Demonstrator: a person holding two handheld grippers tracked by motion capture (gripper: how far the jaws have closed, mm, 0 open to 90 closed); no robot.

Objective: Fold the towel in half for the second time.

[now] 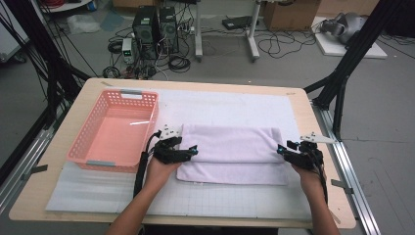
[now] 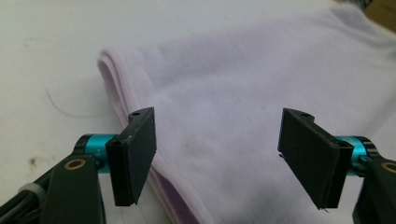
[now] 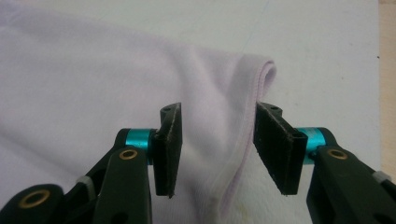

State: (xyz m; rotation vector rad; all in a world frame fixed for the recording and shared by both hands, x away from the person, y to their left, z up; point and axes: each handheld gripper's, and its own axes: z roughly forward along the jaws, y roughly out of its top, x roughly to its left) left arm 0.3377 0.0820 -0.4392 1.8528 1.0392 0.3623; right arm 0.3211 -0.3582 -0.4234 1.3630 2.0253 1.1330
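A pale lilac towel (image 1: pixel 230 154) lies folded on the white mat in the middle of the table. My left gripper (image 1: pixel 195 150) sits at the towel's left end, jaws wide apart over the folded edge (image 2: pixel 116 88), pads clear of the cloth (image 2: pixel 224 116). At the towel's right end is my right gripper (image 1: pixel 280 149); its jaws stand apart on either side of the folded hem (image 3: pixel 243 140) without pressing it. Both hands reach in from the near edge of the table.
A pink plastic basket (image 1: pixel 83 154) stands empty on the left of the table, close to the left hand. The white gridded mat (image 1: pixel 220 198) covers most of the wooden tabletop (image 1: pixel 318 122). Cables, computer towers and black frame legs stand on the floor beyond.
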